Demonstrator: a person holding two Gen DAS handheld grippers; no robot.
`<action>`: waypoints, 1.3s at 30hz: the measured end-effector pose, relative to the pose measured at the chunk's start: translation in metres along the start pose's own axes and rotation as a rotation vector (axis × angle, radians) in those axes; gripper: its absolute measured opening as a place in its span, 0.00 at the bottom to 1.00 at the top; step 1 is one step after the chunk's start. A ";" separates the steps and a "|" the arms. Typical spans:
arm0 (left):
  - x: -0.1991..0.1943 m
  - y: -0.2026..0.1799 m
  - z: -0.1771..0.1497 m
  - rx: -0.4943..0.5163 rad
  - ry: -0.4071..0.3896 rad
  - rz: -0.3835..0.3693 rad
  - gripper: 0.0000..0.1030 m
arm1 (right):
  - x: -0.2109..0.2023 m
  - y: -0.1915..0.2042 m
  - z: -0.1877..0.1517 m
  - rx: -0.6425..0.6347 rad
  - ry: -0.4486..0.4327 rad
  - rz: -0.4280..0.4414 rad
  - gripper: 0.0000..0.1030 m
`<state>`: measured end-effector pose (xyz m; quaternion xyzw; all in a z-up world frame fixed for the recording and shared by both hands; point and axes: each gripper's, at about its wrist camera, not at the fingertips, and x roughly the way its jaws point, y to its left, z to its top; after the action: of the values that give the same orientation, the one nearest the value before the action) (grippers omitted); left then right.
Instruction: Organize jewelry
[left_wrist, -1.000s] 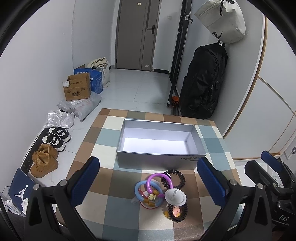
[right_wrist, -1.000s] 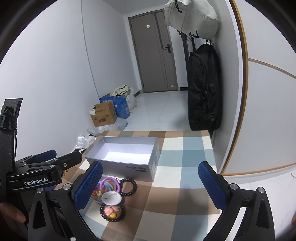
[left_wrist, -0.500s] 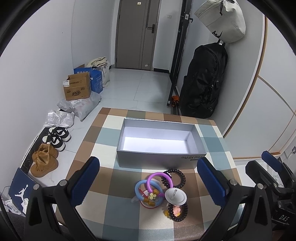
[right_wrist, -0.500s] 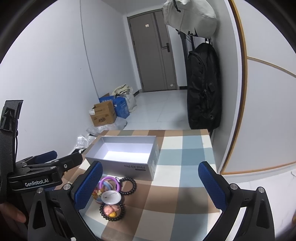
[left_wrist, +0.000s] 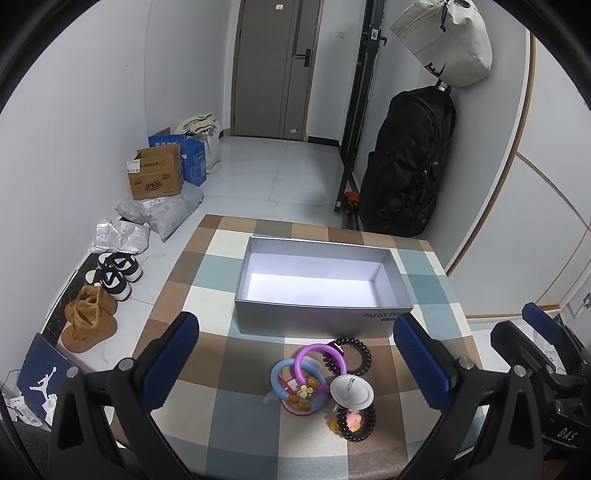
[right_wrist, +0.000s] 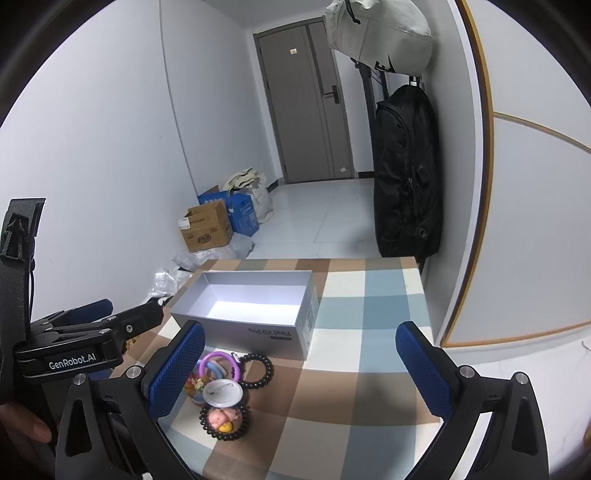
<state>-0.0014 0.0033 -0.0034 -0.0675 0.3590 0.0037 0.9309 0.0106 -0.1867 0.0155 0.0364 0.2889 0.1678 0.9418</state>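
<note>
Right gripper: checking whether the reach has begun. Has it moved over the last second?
Yes, slightly: in the right wrist view the door and black backpack slid left, so the right gripper turned a little rightward.

Just in front of the open, empty grey box (left_wrist: 321, 291) lies a heap of jewelry (left_wrist: 321, 384): purple and blue rings, two black beaded bracelets, a white round badge, touching one another.

One open grey cardboard box (left_wrist: 321, 317). Two black beaded bracelets (left_wrist: 351, 350), two plastic rings (left_wrist: 317, 354), one round white badge (left_wrist: 351, 392). Two pairs of shoes (left_wrist: 103, 295) on the floor.
</note>
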 end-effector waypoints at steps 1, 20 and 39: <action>0.000 0.000 0.000 0.002 0.000 0.002 0.99 | 0.000 -0.001 0.000 0.000 0.000 0.002 1.00; 0.007 0.002 0.000 -0.011 0.049 -0.042 0.99 | 0.004 0.001 0.000 0.006 0.019 0.002 1.00; 0.034 0.048 0.010 -0.151 0.196 -0.159 0.99 | 0.063 0.020 -0.034 0.012 0.356 0.220 1.00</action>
<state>0.0277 0.0509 -0.0249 -0.1657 0.4407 -0.0494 0.8809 0.0346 -0.1480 -0.0428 0.0432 0.4460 0.2716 0.8518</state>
